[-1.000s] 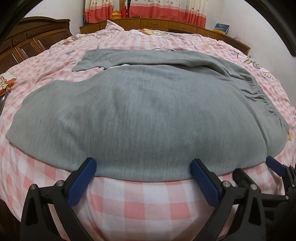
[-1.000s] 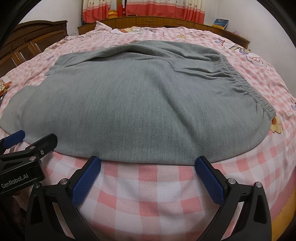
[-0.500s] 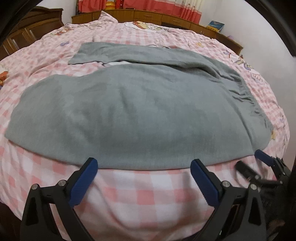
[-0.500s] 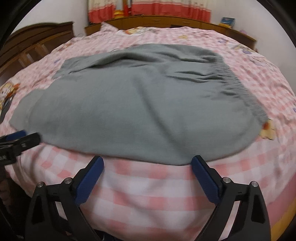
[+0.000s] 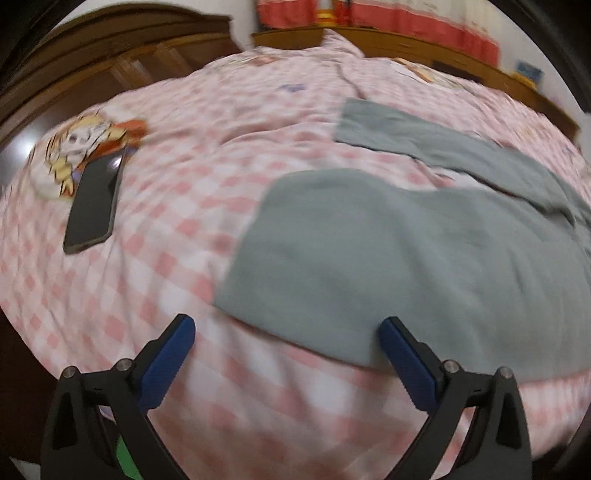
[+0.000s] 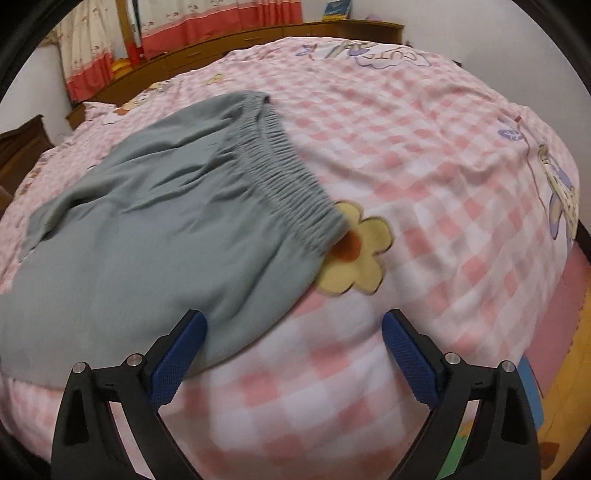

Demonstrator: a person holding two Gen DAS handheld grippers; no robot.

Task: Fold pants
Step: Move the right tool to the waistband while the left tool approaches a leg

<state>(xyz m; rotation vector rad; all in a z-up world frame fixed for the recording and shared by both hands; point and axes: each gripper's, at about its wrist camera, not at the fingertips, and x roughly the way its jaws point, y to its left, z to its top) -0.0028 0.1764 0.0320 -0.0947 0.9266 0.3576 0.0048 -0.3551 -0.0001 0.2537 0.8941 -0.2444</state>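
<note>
Grey pants (image 5: pixel 406 258) lie flat on a pink checked bedspread (image 5: pixel 177 192). The left wrist view holds their leg ends, the near cuff edge just beyond my left gripper (image 5: pixel 286 334), which is open and holds nothing. The right wrist view has the gathered elastic waistband (image 6: pixel 280 173) of the pants (image 6: pixel 147 236), its near corner beside a yellow flower print (image 6: pixel 354 254). My right gripper (image 6: pixel 293 330) is open, its left fingertip (image 6: pixel 184 343) over the pants' near edge, with nothing between the fingers.
A black phone (image 5: pixel 94 206) lies on the bedspread at the left, beside a cartoon print. A wooden headboard (image 5: pixel 110 66) and a low wooden cabinet (image 6: pixel 258 33) with red curtains stand behind the bed. The bed's right edge drops to a floor mat (image 6: pixel 561 402).
Both grippers have swung apart along the near edge: the left one toward the leg ends, the right one toward the waistband. Neither sees the other now. Both stay open.
</note>
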